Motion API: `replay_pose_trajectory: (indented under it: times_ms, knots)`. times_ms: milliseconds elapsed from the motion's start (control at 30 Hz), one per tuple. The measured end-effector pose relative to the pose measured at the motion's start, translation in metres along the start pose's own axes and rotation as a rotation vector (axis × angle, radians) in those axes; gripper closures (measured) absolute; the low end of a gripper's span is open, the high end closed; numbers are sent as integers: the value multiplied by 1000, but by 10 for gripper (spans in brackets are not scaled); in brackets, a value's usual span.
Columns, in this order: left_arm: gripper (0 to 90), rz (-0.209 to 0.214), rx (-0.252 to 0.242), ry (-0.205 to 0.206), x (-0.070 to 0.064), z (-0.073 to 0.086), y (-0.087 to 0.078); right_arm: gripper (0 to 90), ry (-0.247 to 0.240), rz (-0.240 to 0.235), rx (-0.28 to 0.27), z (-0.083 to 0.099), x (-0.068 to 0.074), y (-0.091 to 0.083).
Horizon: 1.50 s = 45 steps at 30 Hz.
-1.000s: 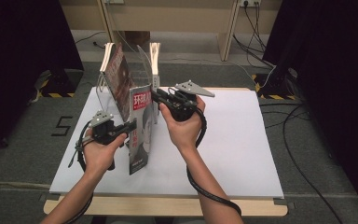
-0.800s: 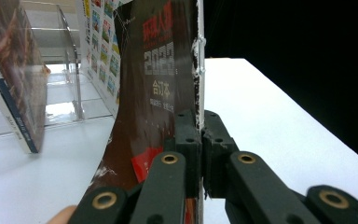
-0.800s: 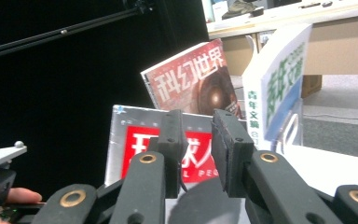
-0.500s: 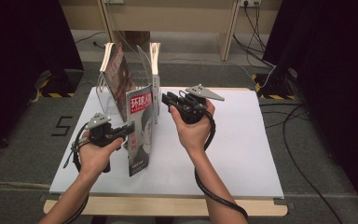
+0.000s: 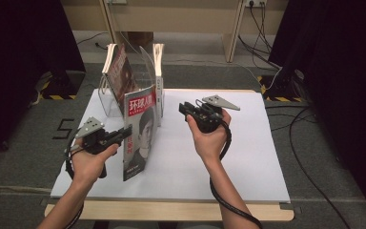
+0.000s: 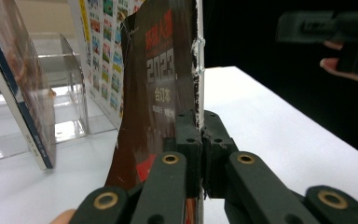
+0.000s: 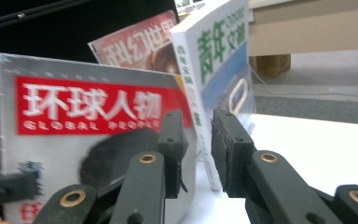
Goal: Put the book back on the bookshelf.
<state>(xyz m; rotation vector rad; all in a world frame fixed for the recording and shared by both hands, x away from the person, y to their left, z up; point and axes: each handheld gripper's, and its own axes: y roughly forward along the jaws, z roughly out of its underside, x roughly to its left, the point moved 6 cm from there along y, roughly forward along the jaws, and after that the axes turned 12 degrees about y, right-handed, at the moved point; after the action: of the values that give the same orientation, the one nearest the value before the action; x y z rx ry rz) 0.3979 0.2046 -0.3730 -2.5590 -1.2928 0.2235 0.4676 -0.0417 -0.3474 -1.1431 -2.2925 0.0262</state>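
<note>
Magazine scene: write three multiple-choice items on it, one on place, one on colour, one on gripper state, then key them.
1. Where does the held magazine stand?
A. on edge on the white table
B. flat on the floor
C. inside the clear rack

2. What colour is its title band?
A. green
B. red
C. yellow

3. How is the right gripper?
A. shut on the magazine
B. shut on a cable
C. open, holding nothing

Answers: 1 A, its lower edge rests on the table. 2 B, red band with white letters. 3 C, a gap shows between its jaws.

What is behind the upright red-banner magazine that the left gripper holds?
Behind the red-banner magazine, clamped by the left gripper, stands a clear acrylic rack holding a leaning red magazine and an upright white-spined one. The held magazine covers the rack's lower right part.
</note>
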Motion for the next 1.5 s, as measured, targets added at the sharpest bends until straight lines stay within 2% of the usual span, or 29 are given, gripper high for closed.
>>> replay_pose_trajectory:
  times_ms: [200,500,1000,1233,1500]
  knots:
    - [870,8,-28,4,3,1,-12,731,14,29,9,6,-13,-5]
    - [871,9,-65,6,7,-1,-26,704,18,91,23,22,-41,-10]
    - [871,-30,-101,19,17,-3,-49,686,14,167,54,41,-69,-17]
    - [872,-22,-112,20,19,-4,-57,687,25,191,74,50,-80,-19]
    - [872,-19,-106,23,21,-1,-66,687,32,206,81,55,-87,-21]
